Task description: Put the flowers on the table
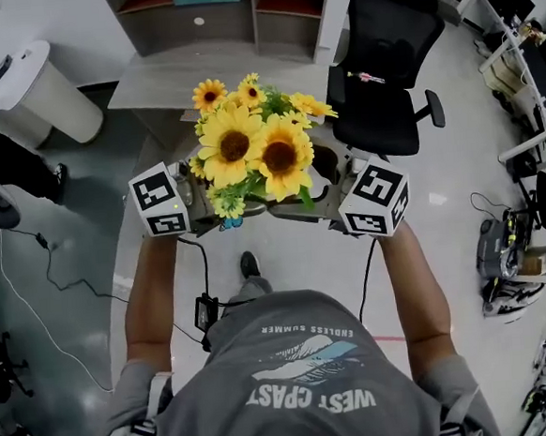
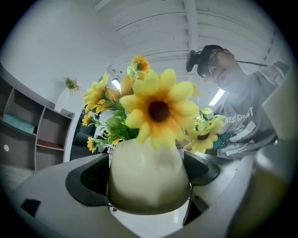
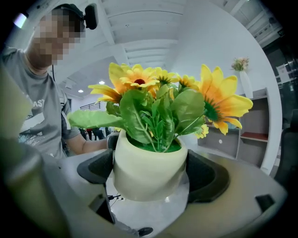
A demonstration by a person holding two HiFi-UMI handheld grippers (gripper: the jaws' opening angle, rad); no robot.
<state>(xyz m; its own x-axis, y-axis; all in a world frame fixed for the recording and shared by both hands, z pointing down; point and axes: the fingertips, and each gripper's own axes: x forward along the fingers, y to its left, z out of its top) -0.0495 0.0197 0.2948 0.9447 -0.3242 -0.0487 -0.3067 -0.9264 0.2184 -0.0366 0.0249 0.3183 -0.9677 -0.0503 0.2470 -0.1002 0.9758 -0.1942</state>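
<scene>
One cream pot (image 3: pixel 148 160) of sunflowers (image 1: pixel 253 148) hangs above the floor, short of the grey table's (image 1: pixel 159 80) near edge. The left gripper (image 2: pixel 148 179) and right gripper (image 3: pixel 150 175) each clamp it from opposite sides, likely to keep it upright.

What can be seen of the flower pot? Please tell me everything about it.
The pot is cream, smooth and glossy, perhaps ceramic, with rounded sides. It stands upright in the air above the floor, clamped between the jaws of the left gripper and of the right gripper. Yellow sunflowers with green leaves fill it.
</scene>
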